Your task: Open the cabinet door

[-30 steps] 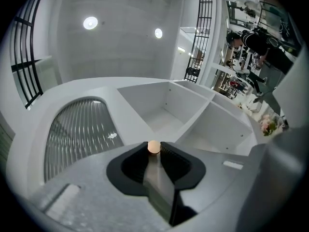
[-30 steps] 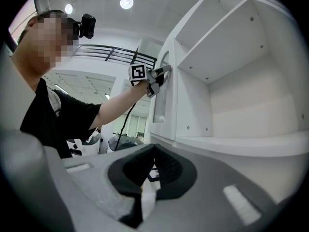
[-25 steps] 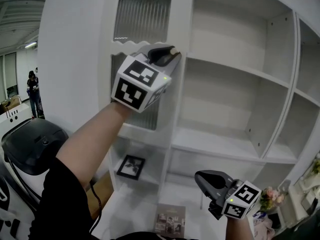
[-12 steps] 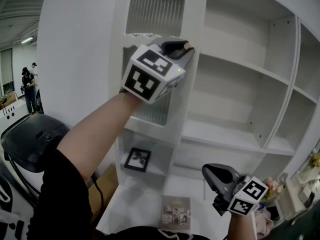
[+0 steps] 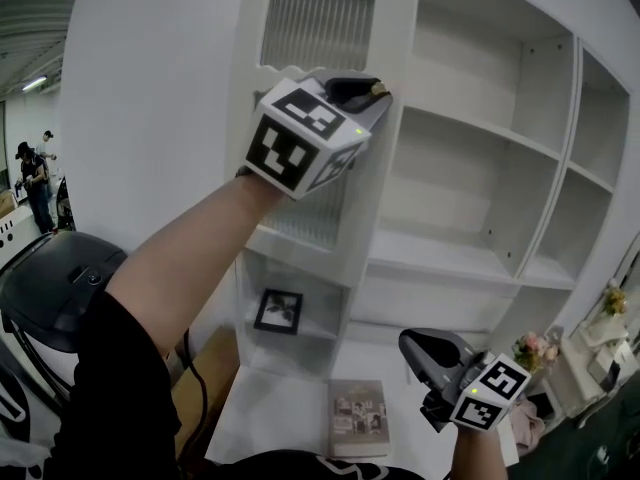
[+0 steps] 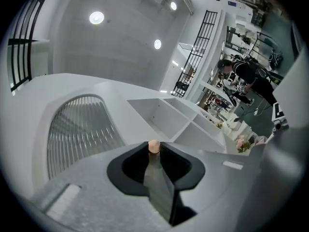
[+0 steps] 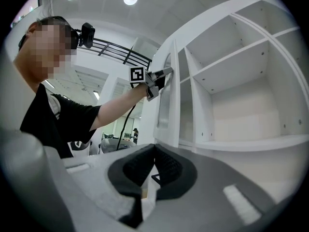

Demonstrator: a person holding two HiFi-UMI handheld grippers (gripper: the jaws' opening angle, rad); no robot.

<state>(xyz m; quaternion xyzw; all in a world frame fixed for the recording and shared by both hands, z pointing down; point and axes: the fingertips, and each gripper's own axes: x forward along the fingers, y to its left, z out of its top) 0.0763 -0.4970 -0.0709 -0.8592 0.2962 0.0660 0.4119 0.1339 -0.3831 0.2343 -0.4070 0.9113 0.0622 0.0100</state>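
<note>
Since a second ago, the door (image 5: pixel 365 230) has swung farther out from the cabinet (image 5: pixel 565 138), and the left claw (image 5: pixel 362 90) has travelled right with it in the head view. The right claw (image 5: pixel 410 348) has drifted slightly right, low in that view.

The door is a flat white panel with a wavy crosspiece. An arched pane of ribbed glass (image 5: pixel 318 18) sits above the crosspiece and a second ribbed pane below it. The door stands at the cabinet's left side, angled outward, with the bare white shelves (image 5: pixel 470 130) exposed to its right.

The left claw is closed on the knob (image 6: pixel 153 146), a small round peg of tan, wood-like colour at the door's free edge. Its dark ridged pads press the knob from both sides.

The right claw hangs apart from the cabinet. Its ribbed black tips are together and nothing is between them.

Below the door, a dark square picture frame (image 5: pixel 280 311) leans in a lower compartment. A thin booklet (image 5: pixel 358 418) lies flat on the white surface in front of it. Pale pink flowers (image 5: pixel 535 348) show at lower right.
</note>
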